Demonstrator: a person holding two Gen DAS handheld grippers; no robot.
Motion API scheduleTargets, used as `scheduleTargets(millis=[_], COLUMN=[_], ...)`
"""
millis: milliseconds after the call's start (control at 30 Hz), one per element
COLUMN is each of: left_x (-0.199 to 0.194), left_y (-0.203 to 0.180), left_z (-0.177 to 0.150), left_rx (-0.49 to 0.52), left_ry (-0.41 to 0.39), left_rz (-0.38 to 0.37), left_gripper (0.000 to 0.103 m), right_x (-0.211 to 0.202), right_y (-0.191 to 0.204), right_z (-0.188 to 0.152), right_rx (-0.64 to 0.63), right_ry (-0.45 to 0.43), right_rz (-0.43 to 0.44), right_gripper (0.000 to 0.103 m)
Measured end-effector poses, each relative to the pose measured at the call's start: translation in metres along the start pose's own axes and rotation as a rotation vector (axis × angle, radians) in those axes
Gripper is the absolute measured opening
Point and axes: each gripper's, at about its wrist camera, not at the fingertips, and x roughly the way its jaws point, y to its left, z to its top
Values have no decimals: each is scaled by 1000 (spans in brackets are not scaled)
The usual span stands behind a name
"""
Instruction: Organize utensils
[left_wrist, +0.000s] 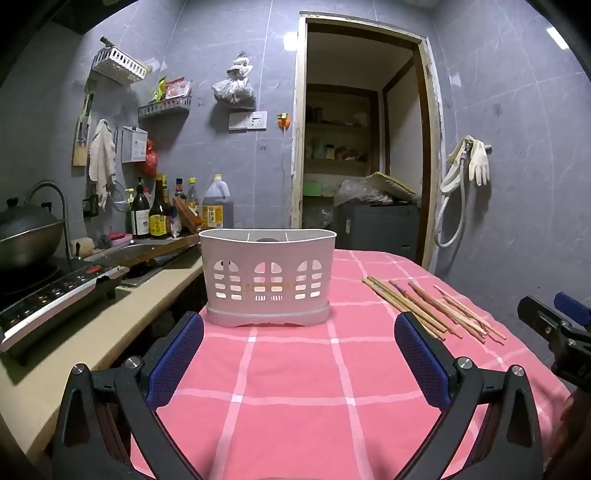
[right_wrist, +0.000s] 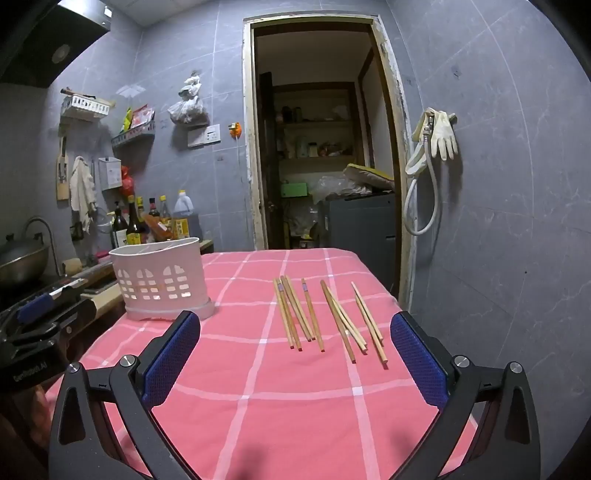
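We look along the right gripper (right_wrist: 295, 354); its blue-padded fingers (right_wrist: 171, 356) stand wide apart with nothing between them. Beyond, on the pink checked cloth (right_wrist: 258, 424), lie wooden chopsticks (right_wrist: 325, 317) — loose, roughly parallel, in several small clusters. A white slotted utensil holder (right_wrist: 160, 278) stands upright at the cloth's left edge, well apart from them. The left gripper (right_wrist: 40, 317) shows at the far left — its state unclear here.

wooden chopsticks (right_wrist: 325, 317), matt plastic holder (left_wrist: 267, 282), soft cloth tablecloth (left_wrist: 295, 387)
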Motion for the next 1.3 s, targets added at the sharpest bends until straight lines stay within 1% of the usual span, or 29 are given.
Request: scheduleTargets(millis=[100, 133, 200, 300, 633, 700, 1200, 1300], left_x=[0, 0, 3, 1, 0, 3, 6, 6], left_y=[0, 0, 2, 4, 7, 0, 1, 0], left_z=[0, 0, -4, -2, 2, 1, -3, -4], left_rx=[4, 3, 3, -1, 1, 4, 3, 3], left_ry=[-2, -2, -1, 4, 2, 6, 10, 10], left_rz=[1, 0, 0, -1, -3, 3, 2, 3], left_gripper=[101, 101, 101, 101, 101, 101, 101, 101], right_x=[0, 2, 2, 4, 5, 3, 5, 9], right_y=[0, 0, 0, -1, -1, -1, -6, -1], right_z=[-1, 0, 0, 0, -2, -1, -2, -5], right_rx=[1, 5, 5, 8, 9, 9, 23, 28], right_ry=[7, 22, 21, 29, 32, 33, 41, 45], right_rz=[-2, -3, -1, -1, -2, -1, 4, 5], right_gripper=[103, 103, 103, 103, 103, 103, 103, 103])
